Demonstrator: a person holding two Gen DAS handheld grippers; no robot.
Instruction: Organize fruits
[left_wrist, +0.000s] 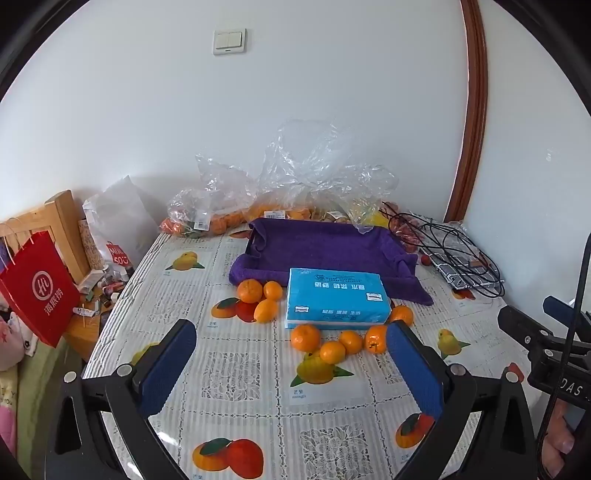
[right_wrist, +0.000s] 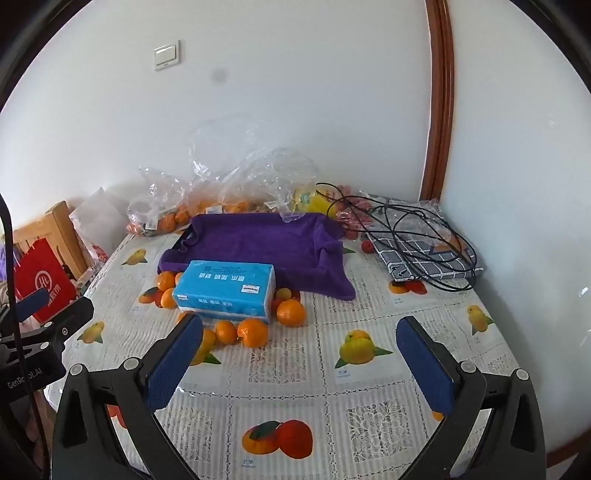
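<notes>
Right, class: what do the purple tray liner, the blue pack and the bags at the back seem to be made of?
Purple liner: looks like terry or fleece cloth, matte and fuzzy, with soft folds.
Blue pack: seemingly thin glossy plastic film over soft tissues, with printed faces.
Bags: clear thin plastic, crinkled and shiny, with oranges showing through.

Table (left_wrist: 251, 373) w/ fruit-print cloth: oranges (left_wrist: 305, 336), tissue pack (left_wrist: 338, 302), purple towel (left_wrist: 325, 247), bagged fruit (left_wrist: 221, 218), cables (left_wrist: 454, 236).

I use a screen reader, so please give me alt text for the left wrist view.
The open left claw hovers over a fruit-print tablecloth, facing loose oranges scattered around a blue tissue pack. Behind it sits a purple-towel-lined tray, then bagged fruit against the white wall.
</notes>
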